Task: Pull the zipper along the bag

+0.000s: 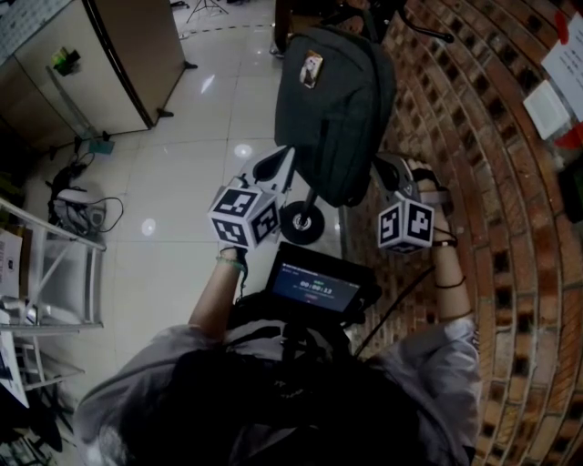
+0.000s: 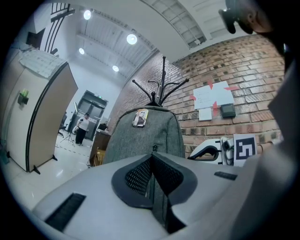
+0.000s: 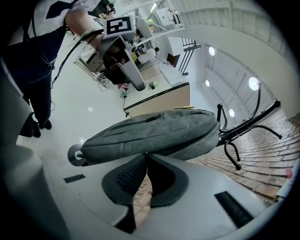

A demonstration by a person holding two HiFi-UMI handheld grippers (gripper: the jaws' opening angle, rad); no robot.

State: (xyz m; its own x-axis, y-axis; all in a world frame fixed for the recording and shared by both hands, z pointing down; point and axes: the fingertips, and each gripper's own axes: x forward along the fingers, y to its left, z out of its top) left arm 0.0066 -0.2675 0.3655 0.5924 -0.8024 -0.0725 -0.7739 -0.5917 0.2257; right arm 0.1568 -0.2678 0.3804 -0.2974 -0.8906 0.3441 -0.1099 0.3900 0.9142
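A grey backpack [image 1: 332,109] hangs from a black coat rack [image 1: 419,23] beside a brick wall, with a small picture tag [image 1: 312,68] near its top. My left gripper [image 1: 273,166] is at the bag's lower left edge. In the left gripper view the gripper [image 2: 151,158] is shut with a strip of the backpack's [image 2: 145,136] grey fabric pinched between the pads. My right gripper [image 1: 383,168] is at the bag's right side. In the right gripper view the gripper [image 3: 146,154] has its tips pinched together on the backpack's [image 3: 154,133] side seam. The zipper pull is hidden there.
The brick wall [image 1: 510,227] runs close along the right. A small black wheel [image 1: 301,223] sits on the floor below the bag. A beige cabinet [image 1: 109,64] and a metal shelf [image 1: 55,273] stand on the left of the glossy white floor.
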